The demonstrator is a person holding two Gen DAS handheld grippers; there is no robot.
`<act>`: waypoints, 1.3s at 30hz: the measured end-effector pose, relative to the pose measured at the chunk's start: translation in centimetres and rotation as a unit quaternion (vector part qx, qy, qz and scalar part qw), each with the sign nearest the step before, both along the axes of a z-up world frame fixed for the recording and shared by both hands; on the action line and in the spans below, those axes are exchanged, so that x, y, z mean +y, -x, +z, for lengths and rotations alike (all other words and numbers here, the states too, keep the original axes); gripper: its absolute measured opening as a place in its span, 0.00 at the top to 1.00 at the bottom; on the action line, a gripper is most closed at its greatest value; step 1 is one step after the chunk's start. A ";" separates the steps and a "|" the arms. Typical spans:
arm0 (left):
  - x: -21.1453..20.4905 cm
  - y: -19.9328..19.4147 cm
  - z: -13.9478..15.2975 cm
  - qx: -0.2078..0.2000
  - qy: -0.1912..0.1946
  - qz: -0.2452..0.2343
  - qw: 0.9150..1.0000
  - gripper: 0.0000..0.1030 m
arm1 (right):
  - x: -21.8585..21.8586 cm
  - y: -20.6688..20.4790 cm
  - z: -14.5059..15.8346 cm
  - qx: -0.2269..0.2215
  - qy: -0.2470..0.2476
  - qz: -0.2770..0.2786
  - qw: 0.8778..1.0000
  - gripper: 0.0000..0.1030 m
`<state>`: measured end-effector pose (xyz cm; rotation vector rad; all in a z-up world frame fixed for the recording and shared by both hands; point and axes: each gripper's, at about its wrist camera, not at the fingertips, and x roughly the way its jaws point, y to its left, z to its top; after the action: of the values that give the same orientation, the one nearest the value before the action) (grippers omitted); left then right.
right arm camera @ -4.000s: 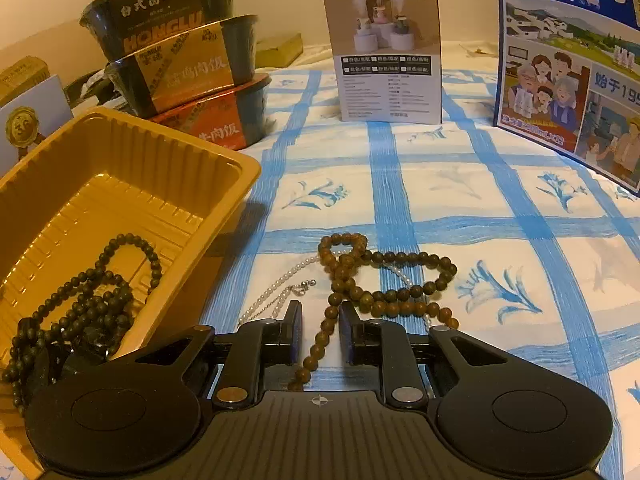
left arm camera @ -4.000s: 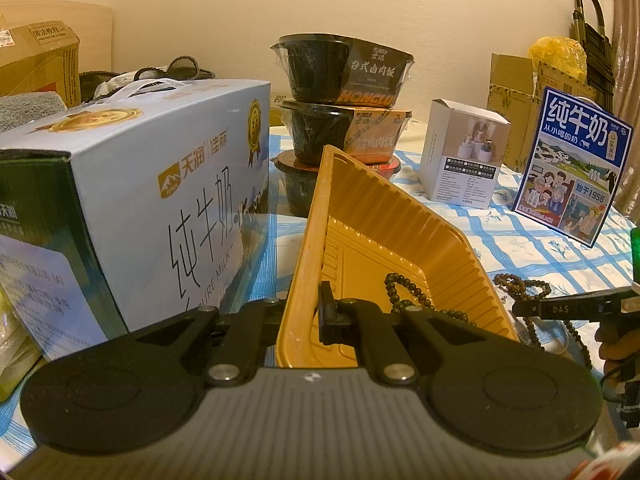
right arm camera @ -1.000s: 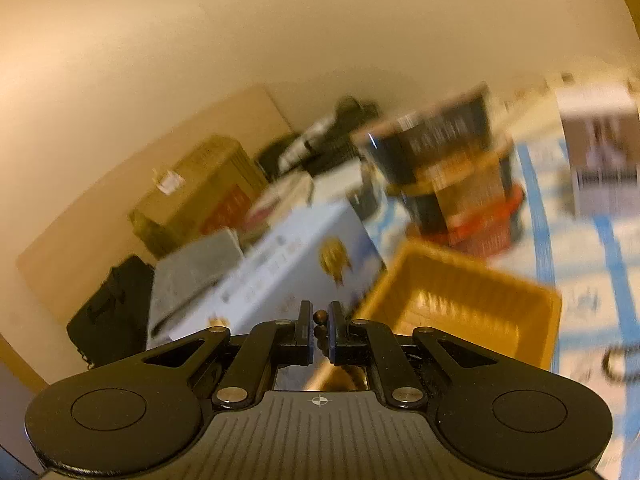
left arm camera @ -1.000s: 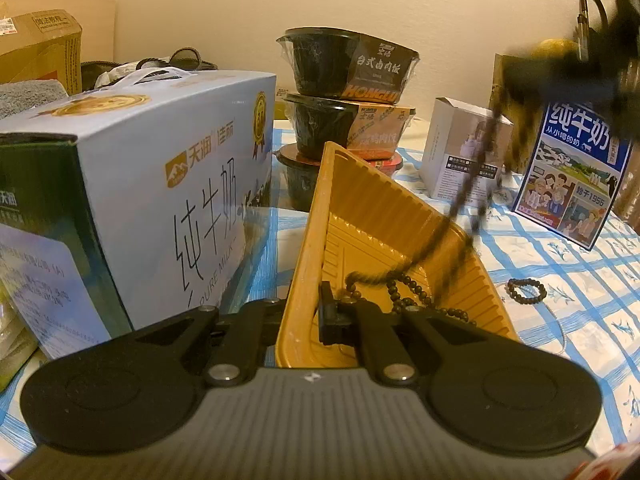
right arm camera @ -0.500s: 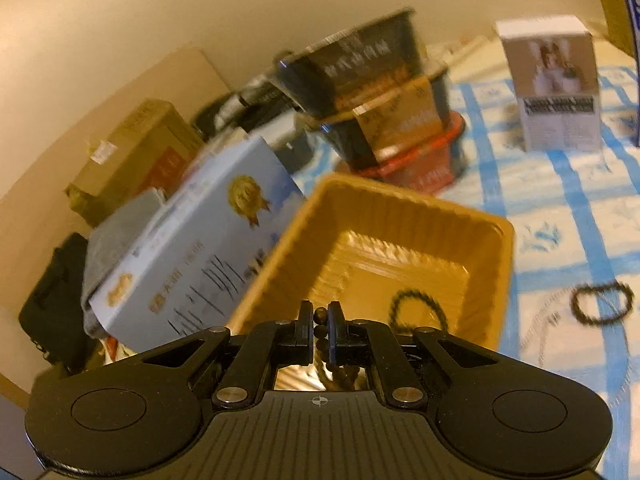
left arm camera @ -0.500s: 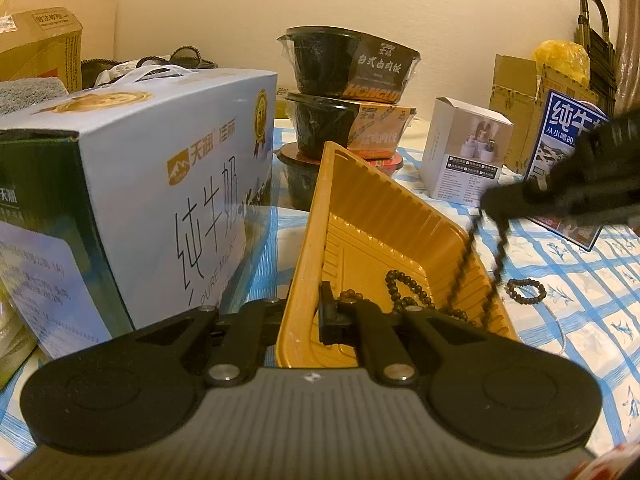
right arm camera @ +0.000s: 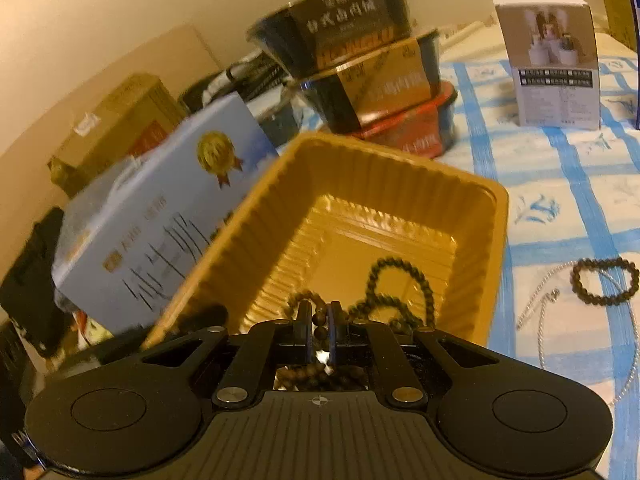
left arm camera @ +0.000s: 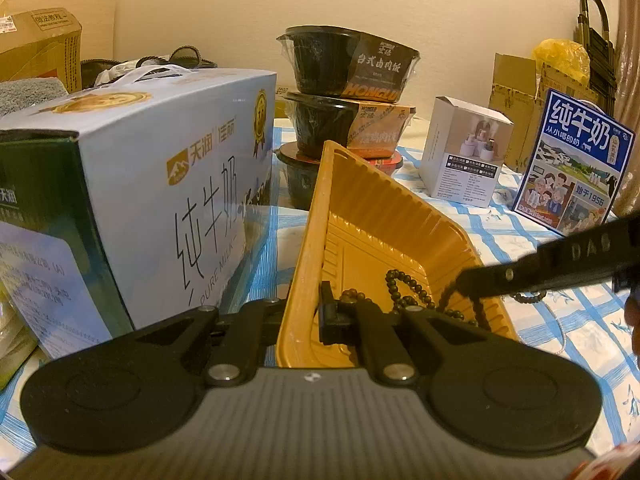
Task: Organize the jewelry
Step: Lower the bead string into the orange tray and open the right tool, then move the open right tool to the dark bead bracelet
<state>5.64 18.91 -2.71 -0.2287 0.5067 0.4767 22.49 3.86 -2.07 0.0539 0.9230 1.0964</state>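
A tray [right arm camera: 472, 200] sits mid-surface [right arm camera: 560, 184], bead strands [right arm camera: 400, 280] inside. At its nine o'clock, a milk carton [right arm camera: 160, 216]; at twelve, stacked bowls [right arm camera: 368, 60]; at three, a bracelet [right arm camera: 604, 280] beside a chain [right arm camera: 540, 312].

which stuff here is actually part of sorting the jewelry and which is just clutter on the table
Part of the job:
yellow tray
brown bead strand pinched in the right gripper
dark bead necklace in the tray
dark bead bracelet on the cloth
silver chain beside it
left gripper clamping the tray rim

Just lying about:
milk carton box
stacked bowls
small white box
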 end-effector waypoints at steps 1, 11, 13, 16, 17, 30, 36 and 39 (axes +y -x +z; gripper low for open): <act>0.0 0.0 0.0 0.000 0.000 0.000 1.000 0.94 | 0.0 0.1 -0.1 -0.002 0.009 0.002 1.000 0.91; 0.0 0.0 0.0 0.001 -0.001 -0.001 1.000 0.94 | -3.2 0.9 -0.5 -0.031 0.027 -0.022 0.999 0.38; 0.0 0.0 -0.1 0.002 -0.002 -0.001 1.000 0.94 | -3.9 0.9 -0.5 -0.027 0.029 -0.031 0.999 0.38; 0.0 0.0 -0.1 0.002 -0.001 0.000 1.000 0.94 | -5.0 0.9 -0.6 -0.024 0.029 -0.046 0.998 0.38; -0.1 0.0 -0.1 0.002 0.000 0.001 1.000 0.94 | -5.3 0.9 -0.5 -0.022 0.028 -0.051 0.998 0.38; 0.0 -0.1 0.0 0.005 0.001 0.002 1.000 0.94 | -11.0 0.0 -1.5 -0.031 0.042 -0.110 0.992 0.38; 0.0 -0.1 0.0 0.005 0.003 0.003 1.000 0.94 | -13.1 -1.6 -2.3 -0.065 0.069 -0.124 0.988 0.38; 0.0 -0.1 0.0 0.005 0.005 0.004 1.000 0.94 | -13.6 -2.5 -2.5 -0.091 0.077 -0.116 0.986 0.39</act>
<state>5.73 18.90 -2.71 -0.2369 0.5189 0.4830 25.01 -9.78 -4.56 -0.0639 0.8120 0.7981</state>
